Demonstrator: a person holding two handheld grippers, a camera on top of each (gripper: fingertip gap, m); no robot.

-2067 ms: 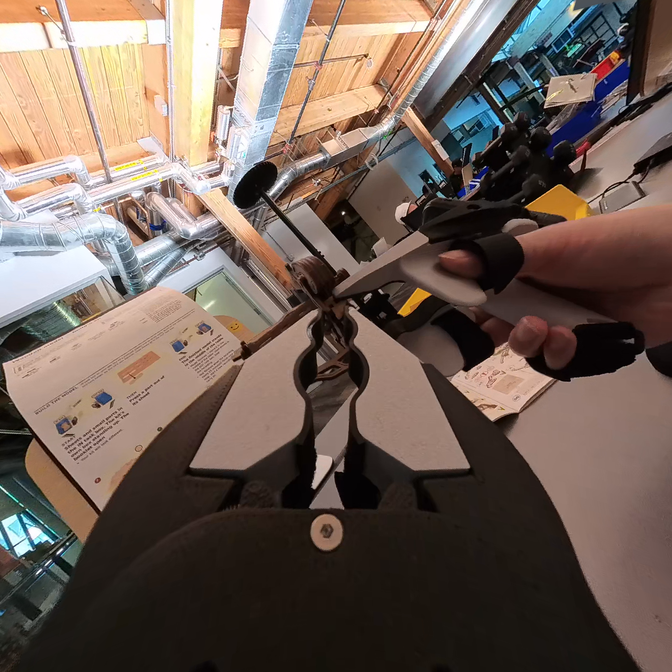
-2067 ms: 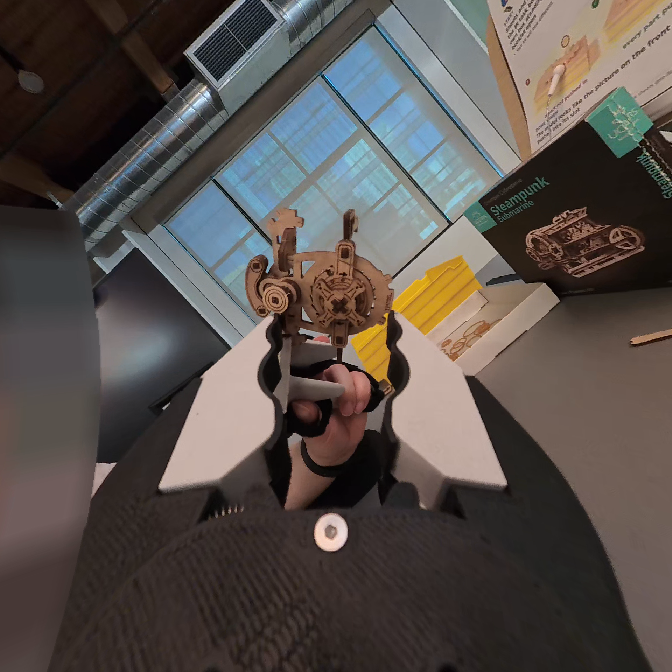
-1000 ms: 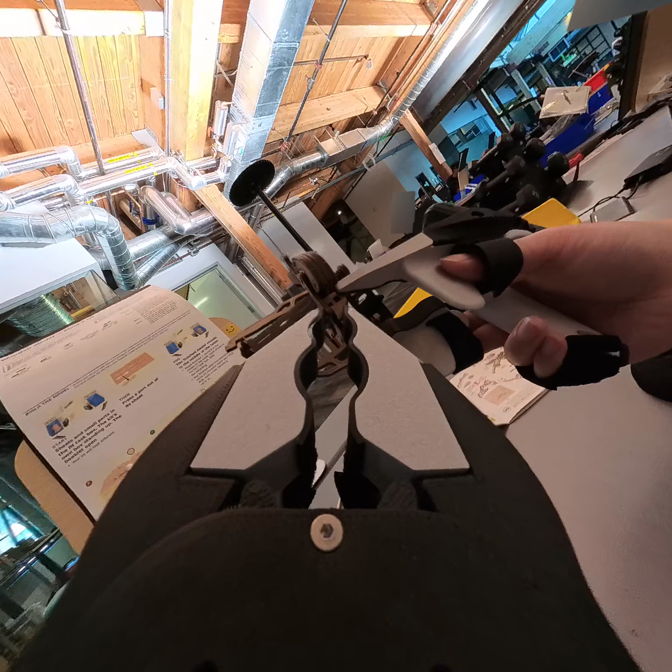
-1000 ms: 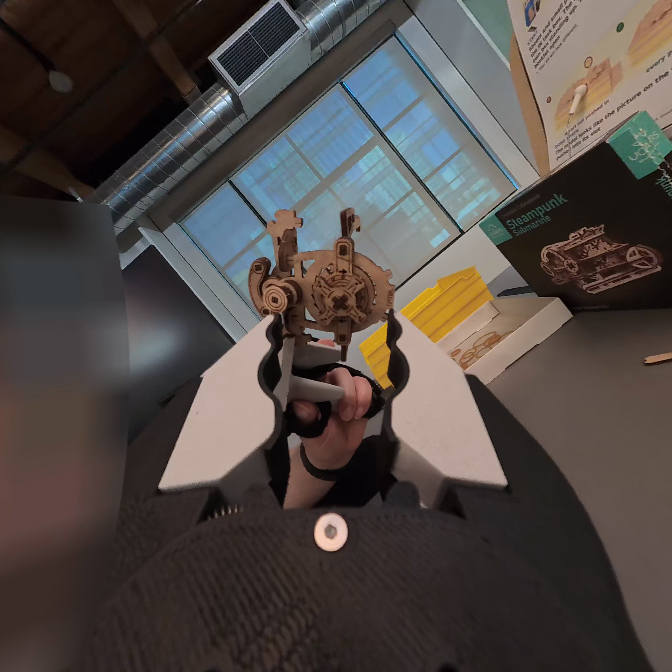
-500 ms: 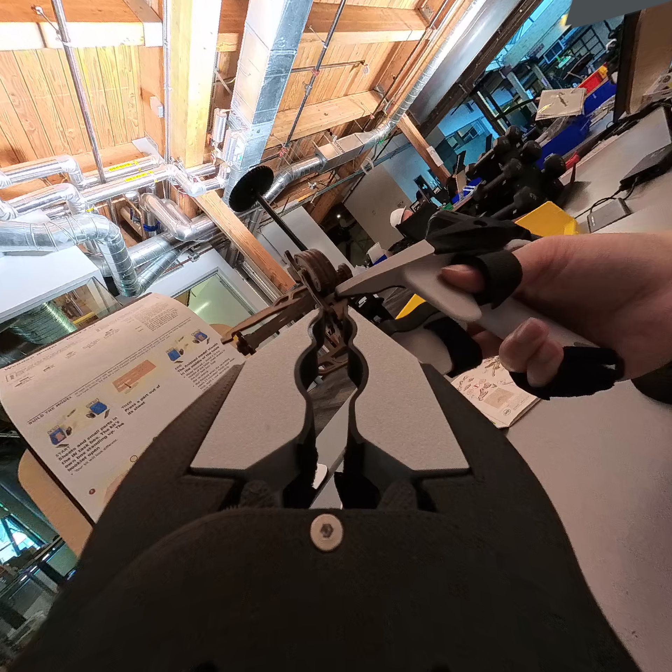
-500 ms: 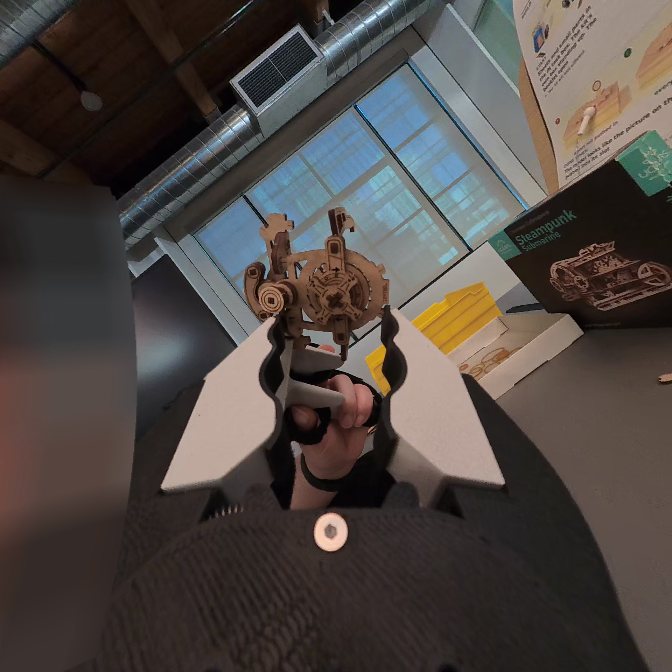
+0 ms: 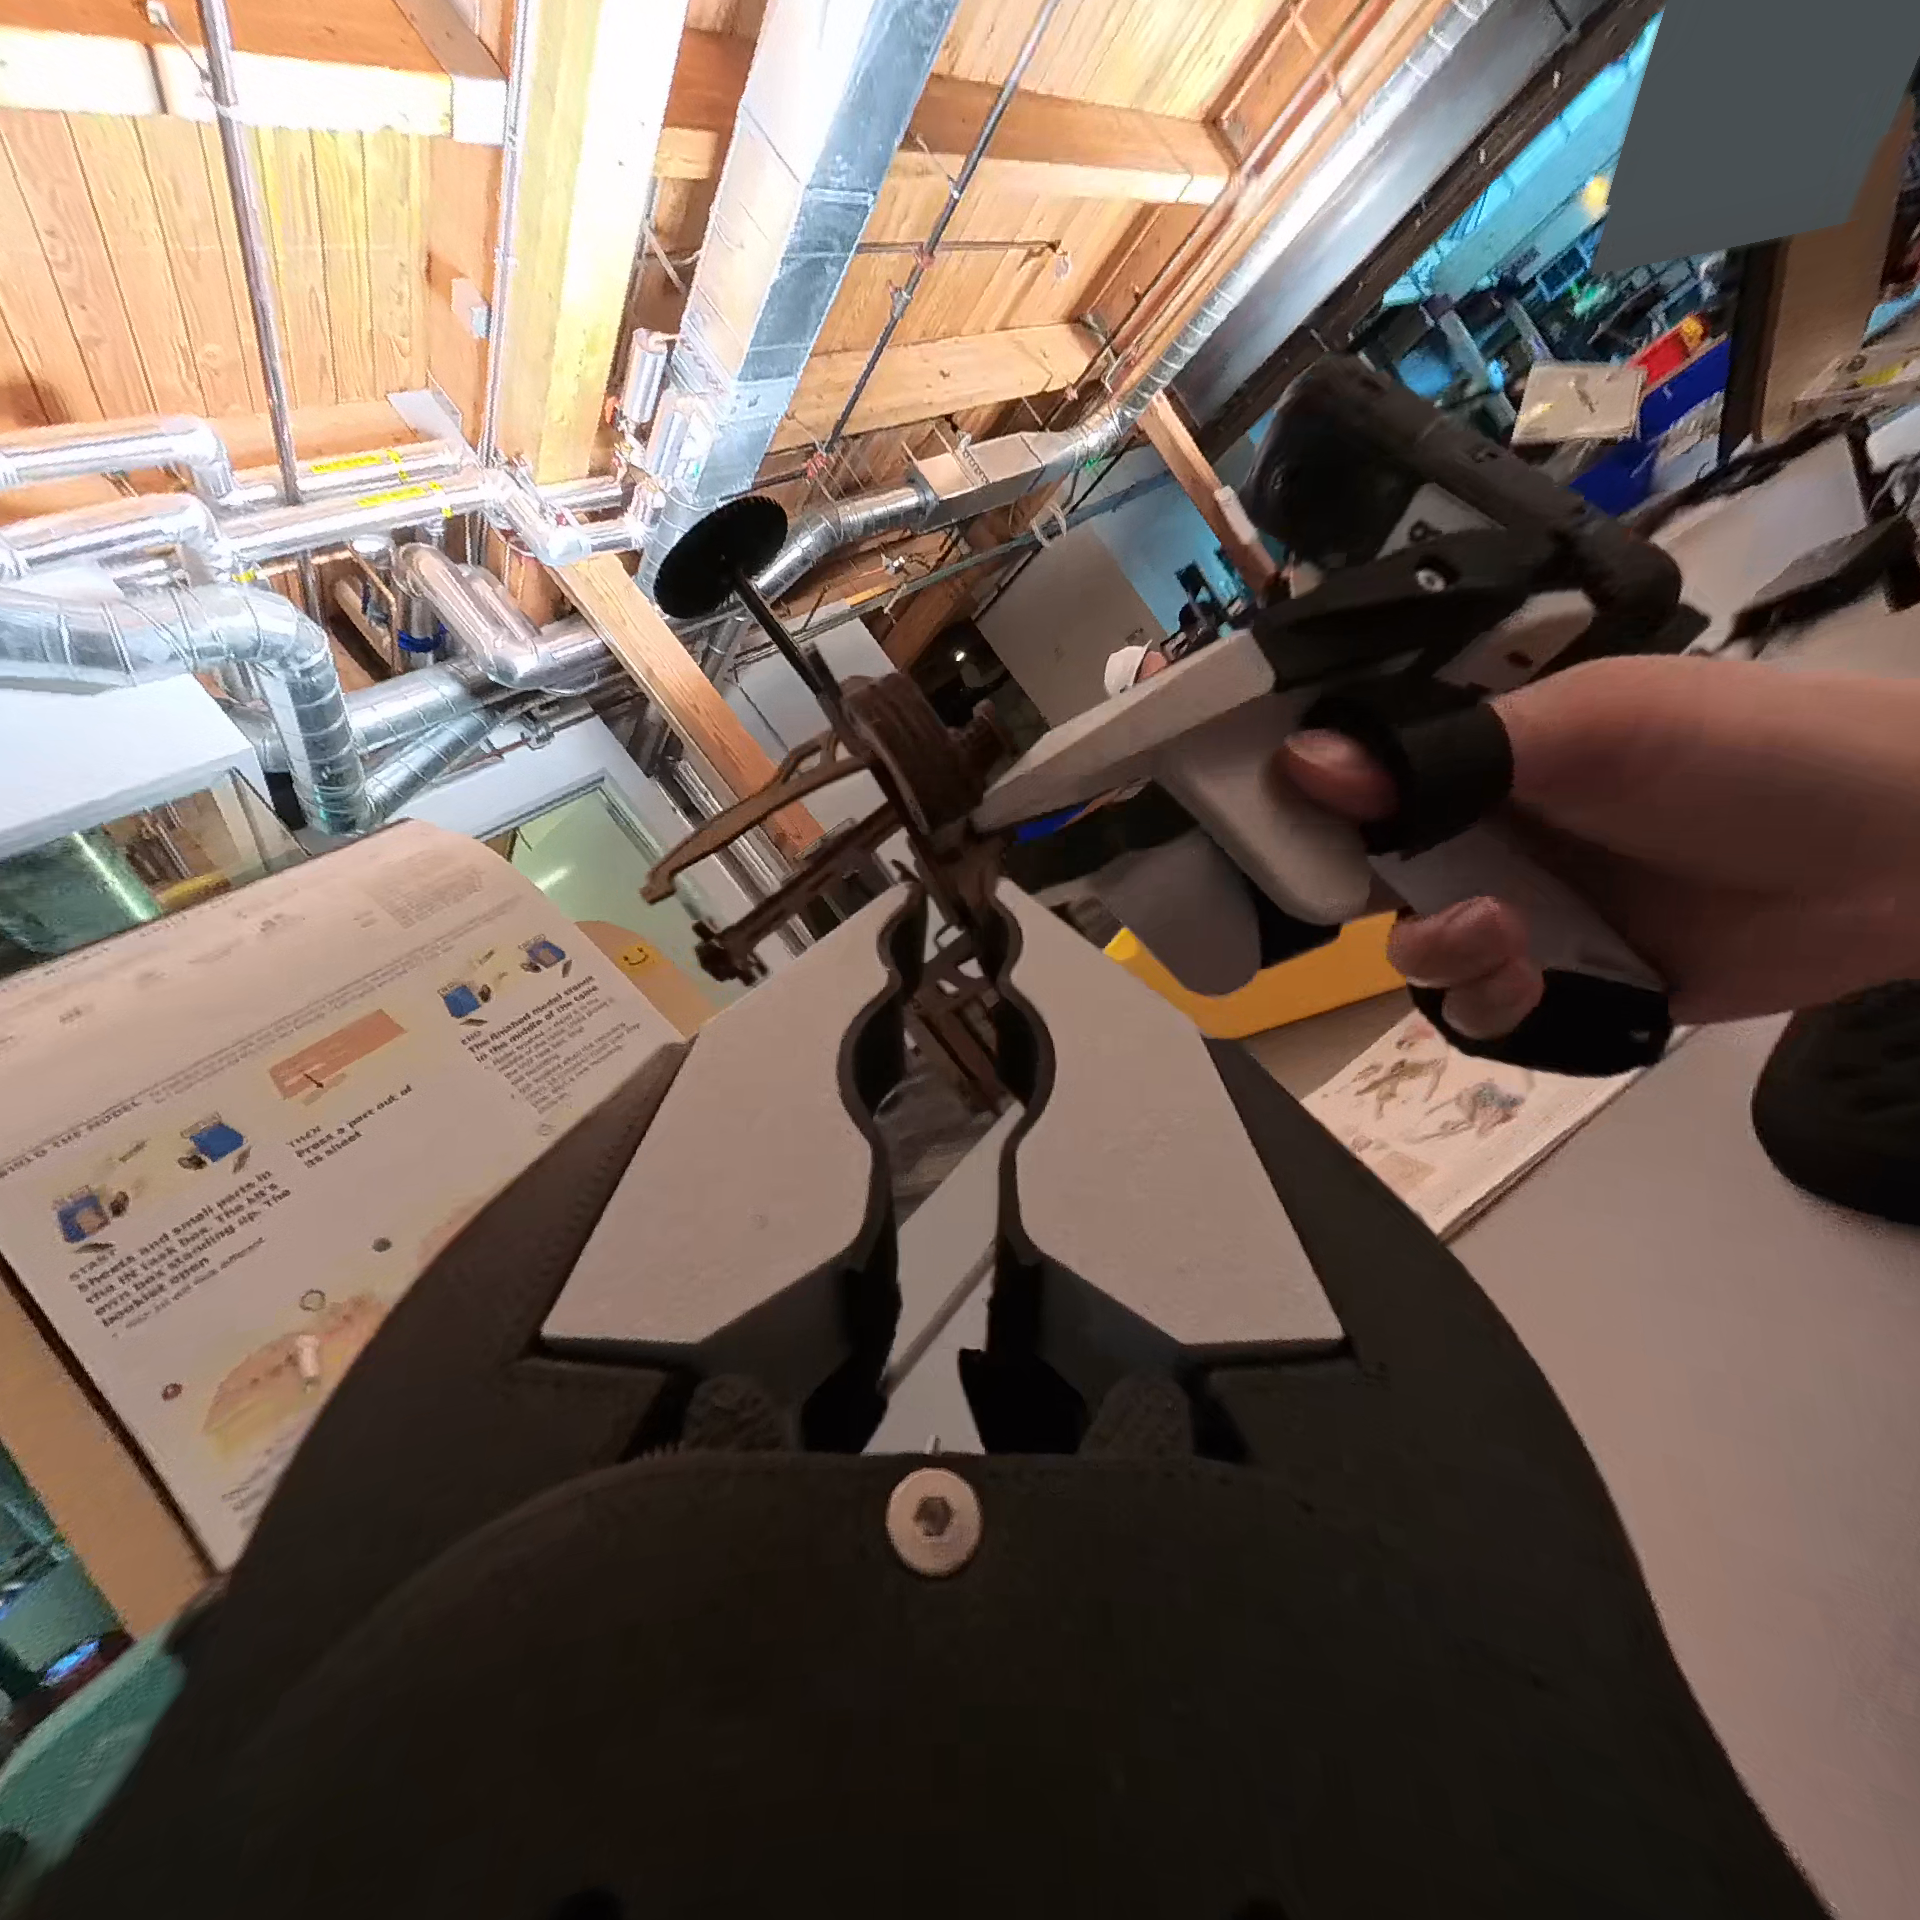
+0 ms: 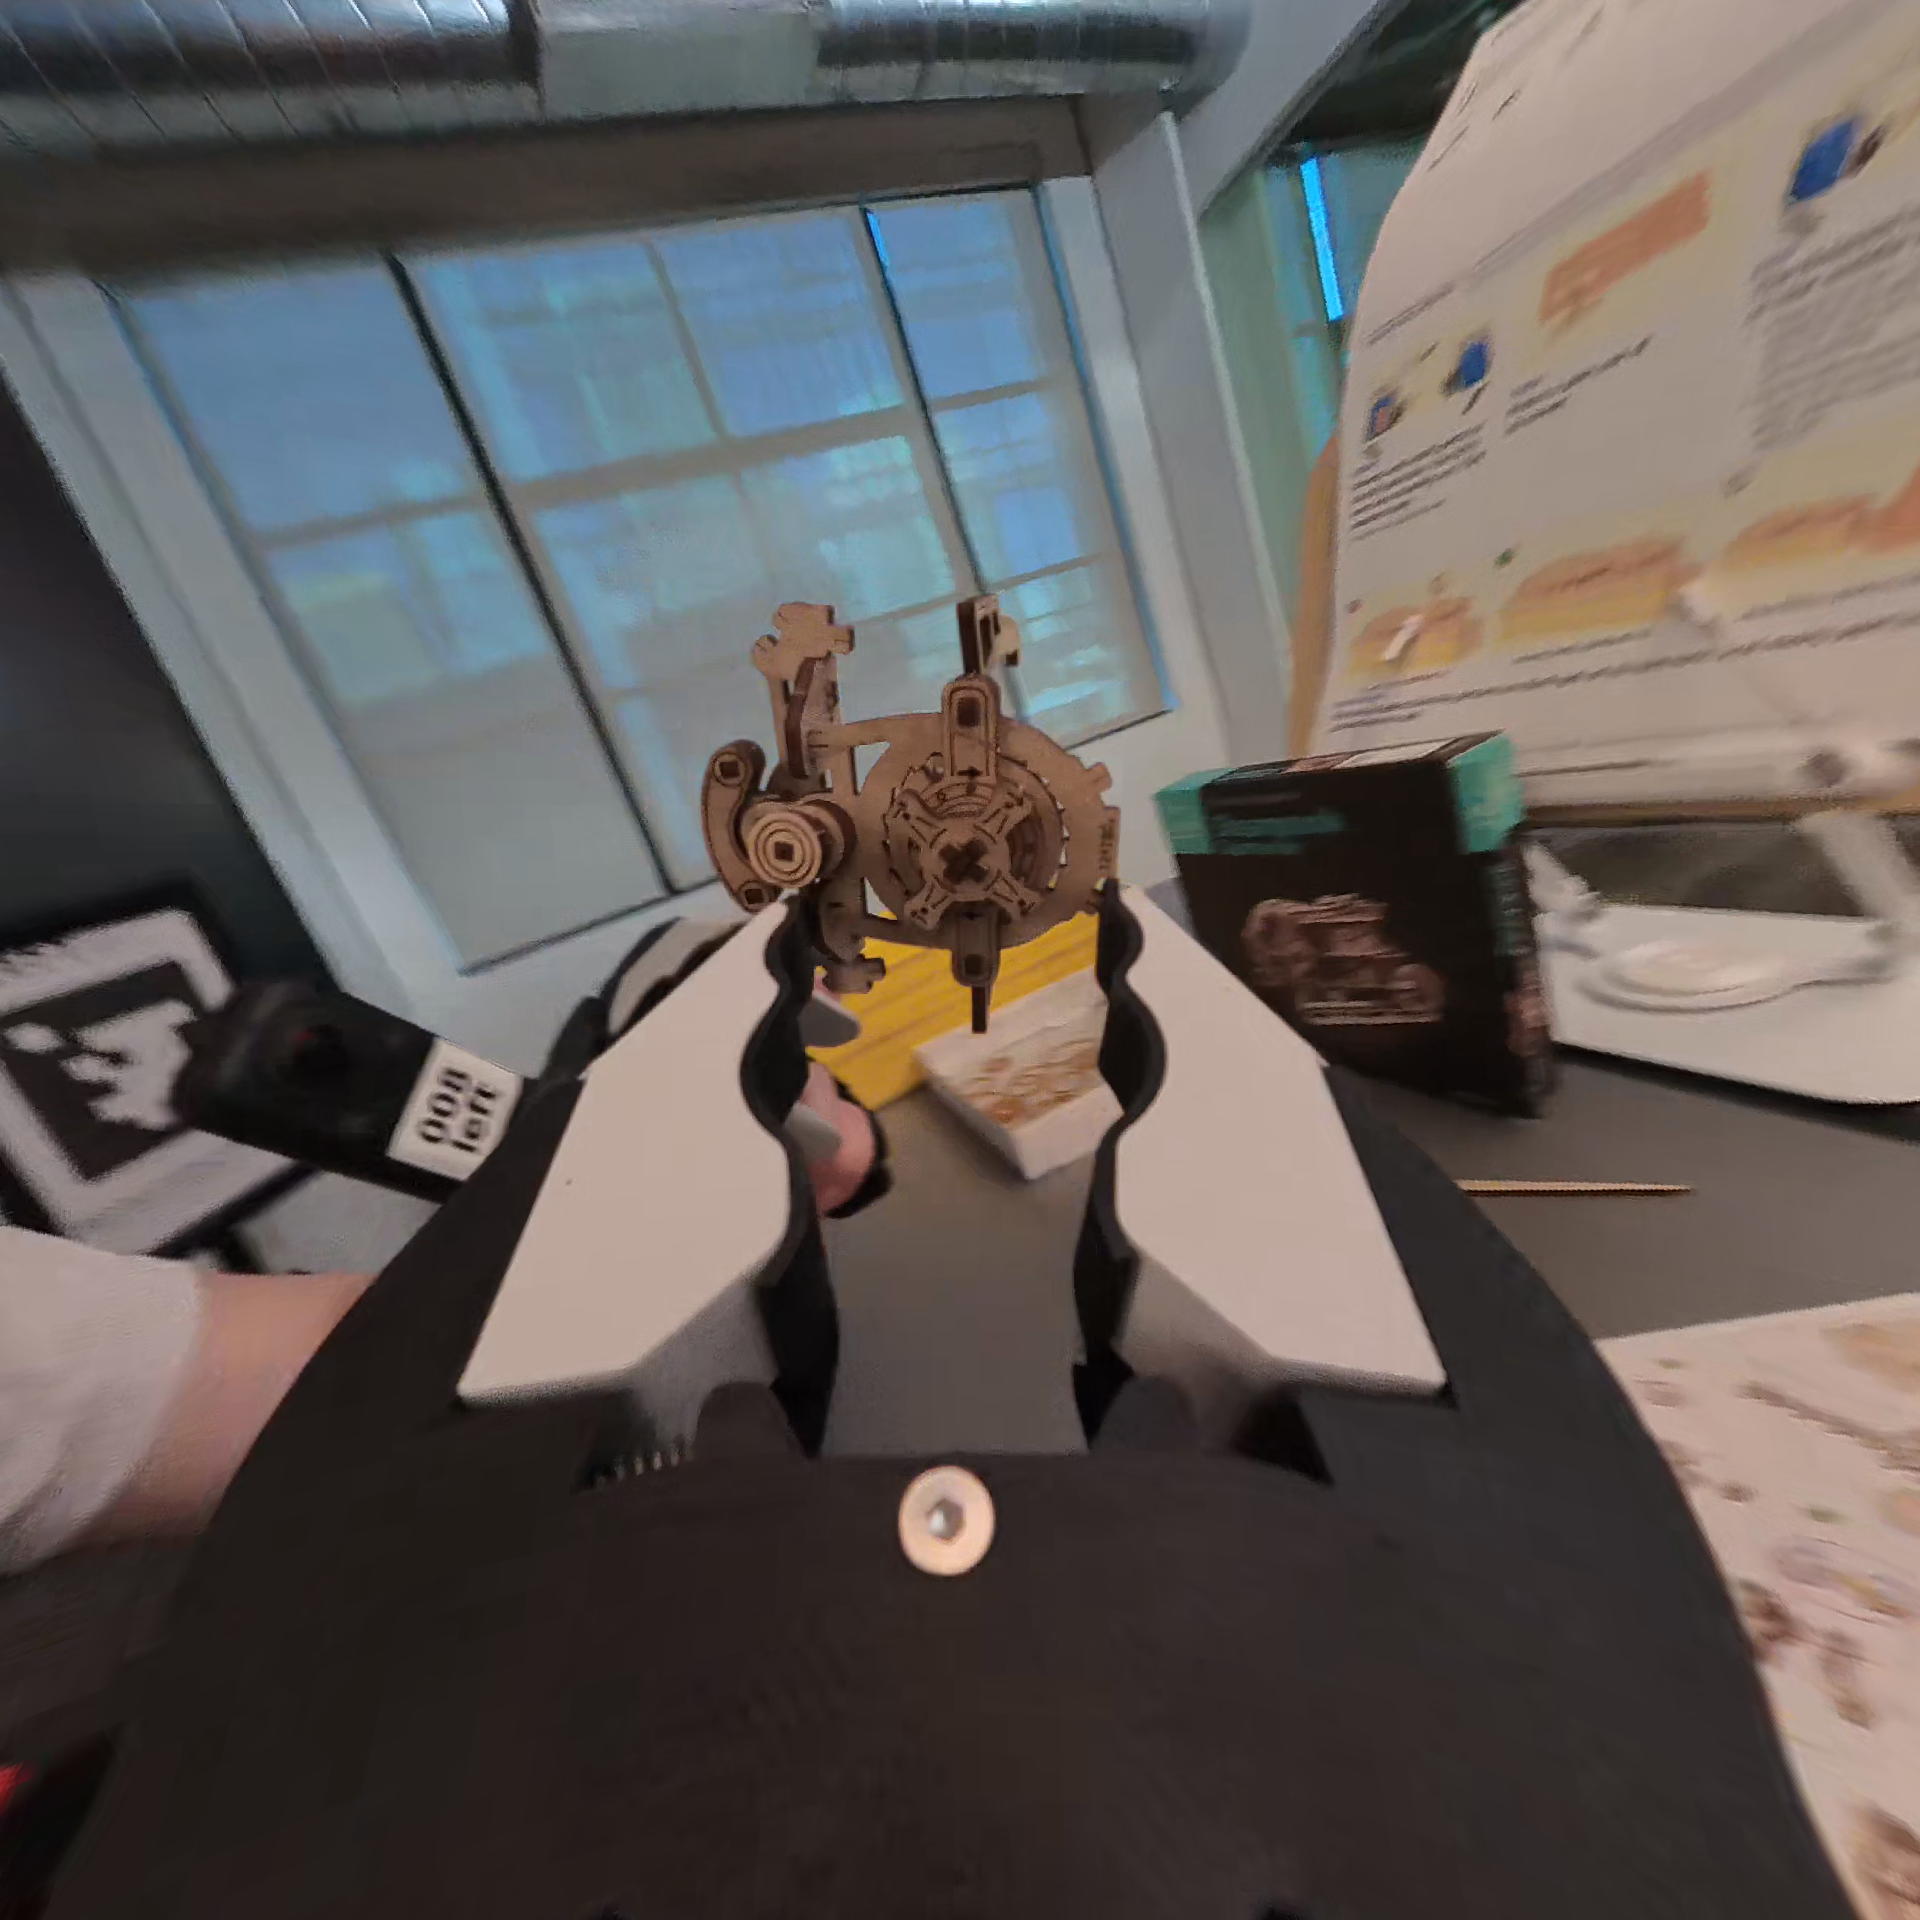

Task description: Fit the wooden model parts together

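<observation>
The wooden model (image 8: pixel 935 831), a geared wheel with brackets, is held up between both grippers. My right gripper (image 8: pixel 951 904) is shut on it, one fingertip on each side of the wheel. In the left wrist view my left gripper (image 7: pixel 951 909) is shut on the model's (image 7: pixel 904 769) lower frame. A thin rod with a black toothed disc (image 7: pixel 717 556) sticks out of the model's far side. The right gripper (image 7: pixel 987 816), held by a hand, meets the model from the right. The left gripper (image 8: pixel 831 1023) shows low behind the model in the right wrist view.
The large instruction sheet (image 7: pixel 260 1091) stands at the left and shows in the right wrist view (image 8: pixel 1662 416). On the grey table (image 7: pixel 1662 1455) are a black kit box (image 8: pixel 1371 935), a yellow bin (image 8: pixel 925 982), a white tray of parts (image 8: pixel 1029 1091), a wooden stick (image 8: pixel 1569 1188) and an open booklet (image 7: pixel 1455 1101).
The right gripper has swung and tilted with the model, so its view now looks lower, onto the table and box. In the left wrist view the right gripper has risen and turned.
</observation>
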